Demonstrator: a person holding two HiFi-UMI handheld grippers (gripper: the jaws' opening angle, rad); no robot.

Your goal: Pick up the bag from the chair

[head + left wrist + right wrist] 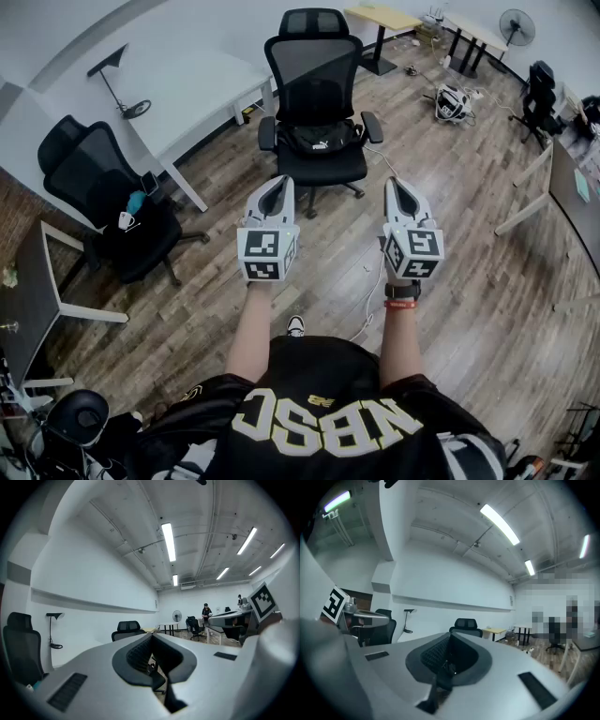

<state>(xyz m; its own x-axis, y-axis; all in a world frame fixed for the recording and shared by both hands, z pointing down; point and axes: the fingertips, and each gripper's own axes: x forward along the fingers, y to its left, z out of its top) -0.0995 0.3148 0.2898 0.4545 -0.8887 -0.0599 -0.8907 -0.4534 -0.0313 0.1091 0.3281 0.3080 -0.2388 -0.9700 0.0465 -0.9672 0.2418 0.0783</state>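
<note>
A black bag with a small white logo lies on the seat of a black mesh office chair straight ahead on the wooden floor. Both grippers are held side by side, pointing at that chair and well short of it. My left gripper has its jaws closed together and holds nothing. My right gripper is shut and empty as well. The chair's headrest peeks over the left gripper in the left gripper view. In the right gripper view the headrest shows above the right gripper.
A second black chair with a cup and small items stands at the left. A white table is behind it. A white cable trails on the floor by my feet. A backpack and a desk are at the right.
</note>
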